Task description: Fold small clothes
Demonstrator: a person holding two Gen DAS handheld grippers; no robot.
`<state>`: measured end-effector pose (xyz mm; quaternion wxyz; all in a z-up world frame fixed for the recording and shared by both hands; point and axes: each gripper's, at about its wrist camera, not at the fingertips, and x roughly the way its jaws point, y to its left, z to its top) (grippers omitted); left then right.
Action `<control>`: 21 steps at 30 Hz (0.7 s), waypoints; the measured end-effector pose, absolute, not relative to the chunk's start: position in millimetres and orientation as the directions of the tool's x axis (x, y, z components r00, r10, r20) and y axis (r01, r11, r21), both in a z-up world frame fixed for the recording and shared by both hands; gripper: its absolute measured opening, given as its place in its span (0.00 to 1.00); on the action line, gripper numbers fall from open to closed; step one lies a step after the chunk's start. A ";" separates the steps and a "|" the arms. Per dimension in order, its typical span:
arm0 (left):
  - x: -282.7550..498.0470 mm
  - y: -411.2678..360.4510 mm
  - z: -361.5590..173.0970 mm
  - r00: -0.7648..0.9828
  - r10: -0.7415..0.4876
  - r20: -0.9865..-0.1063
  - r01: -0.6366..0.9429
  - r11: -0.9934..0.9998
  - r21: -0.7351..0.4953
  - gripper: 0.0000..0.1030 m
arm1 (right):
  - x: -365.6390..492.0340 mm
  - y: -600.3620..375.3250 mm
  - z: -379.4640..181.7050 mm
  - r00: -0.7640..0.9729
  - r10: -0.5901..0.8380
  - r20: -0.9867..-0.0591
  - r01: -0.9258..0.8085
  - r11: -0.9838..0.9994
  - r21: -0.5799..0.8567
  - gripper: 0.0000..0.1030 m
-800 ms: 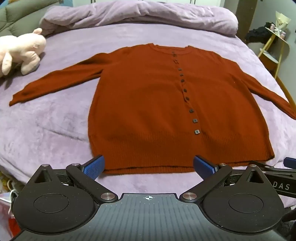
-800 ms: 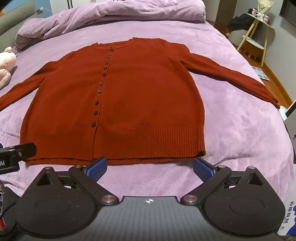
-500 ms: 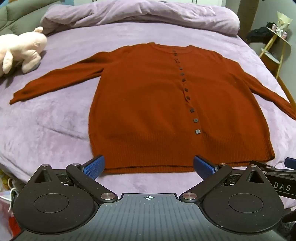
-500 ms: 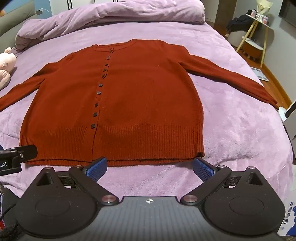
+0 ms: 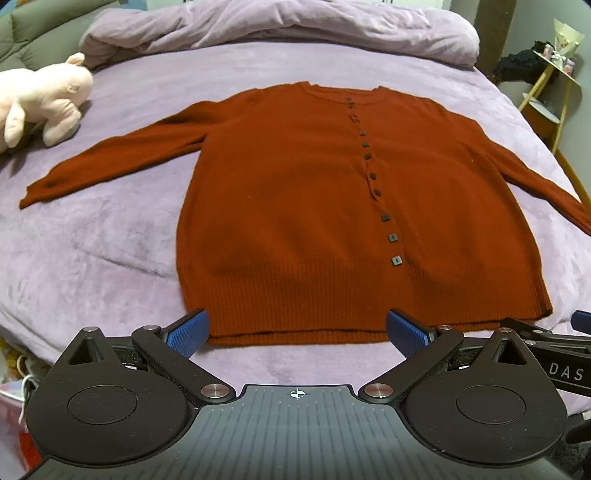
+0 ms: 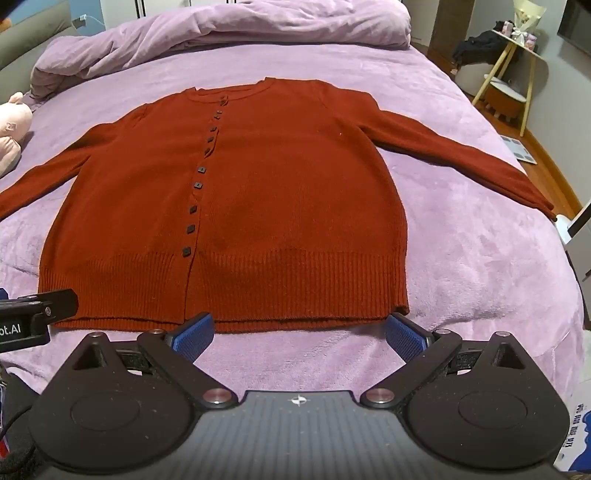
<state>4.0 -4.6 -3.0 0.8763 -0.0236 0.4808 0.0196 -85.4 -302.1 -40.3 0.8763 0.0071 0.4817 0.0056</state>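
From the left wrist view, a rust-red cardigan (image 5: 295, 206) lies flat and buttoned on a lilac bed (image 5: 110, 258), collar toward the far end and ribbed hem nearest the camera. The left gripper (image 5: 297, 330) hangs at the near edge of the bed with its jaws spread wide and nothing between them; its blue fingertips (image 5: 186, 334) sit at the hem line, the left one just past the cardigan's lower left corner. One sleeve reaches out toward a pink plush toy (image 5: 40, 103) near the bed's far left side, with bare blanket between cuff and toy. The other sleeve runs off toward the right edge of the frame. A rumpled duvet (image 5: 280, 29) banks the far end of the bed. A strip of open blanket separates the hem from the gripper body. Part of the right gripper (image 5: 546, 339) shows at the lower right.

From the right wrist view, the same cardigan (image 6: 258, 192) fills the middle of the bed (image 6: 480, 266). The right gripper (image 6: 299, 330) is likewise fully parted and empty, its fingertips (image 6: 404, 336) level with the hem, the right one beside the lower right corner. The right-hand sleeve stretches to the bed's edge, its cuff close to the drop. Beyond it stand a yellow-legged side table (image 6: 517, 62) and wooden floor. Wide lilac blanket lies open right of the cardigan's body.
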 end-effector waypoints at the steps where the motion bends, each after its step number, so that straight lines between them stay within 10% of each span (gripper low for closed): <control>1: 4.0 -4.7 -2.8 0.536 0.012 -0.844 -0.058 0.998 -0.022 1.00 | -85.4 -302.1 -39.9 0.537 0.017 -0.843 -0.003 1.000 0.018 0.96; 21: 8.7 -6.1 -2.7 0.528 0.018 -0.849 -0.062 0.998 -0.017 1.00 | -86.4 -301.0 -39.6 0.544 0.012 -0.839 -0.001 1.000 0.013 0.96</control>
